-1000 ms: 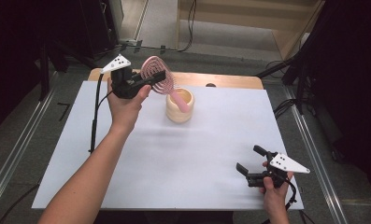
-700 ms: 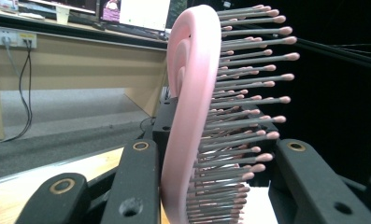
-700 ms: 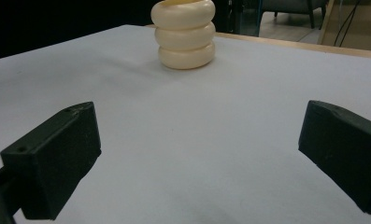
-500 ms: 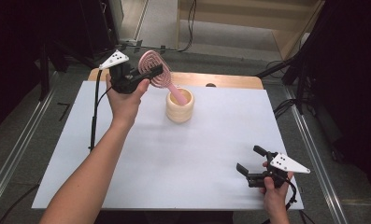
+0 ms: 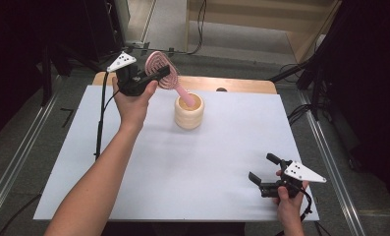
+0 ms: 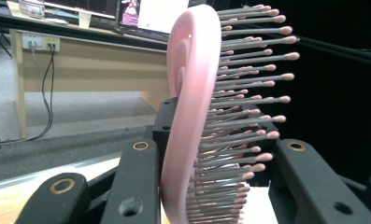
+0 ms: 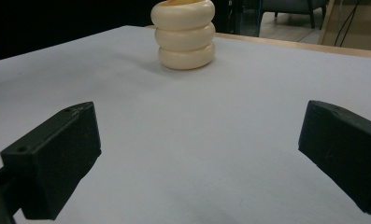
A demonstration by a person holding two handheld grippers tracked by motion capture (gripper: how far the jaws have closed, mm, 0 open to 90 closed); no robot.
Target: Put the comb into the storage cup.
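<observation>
On the white table (image 5: 192,167), toward its far side, stands a cream ribbed cup (image 5: 189,111) made of three stacked rings; the handle end of a pink hairbrush (image 5: 159,70) dips into its mouth. Raised above the far-left part of the table, the left gripper (image 5: 158,76) is clamped on the brush head, one jaw against its pink back, the other among the bristles. Near the front-right corner, the right gripper (image 5: 264,172) rests low with jaws spread wide, holding nothing.

Brush (image 6: 192,116) smooth pink plastic; cup (image 7: 185,35) glossy cream; table (image 5: 222,162) matt white.
</observation>
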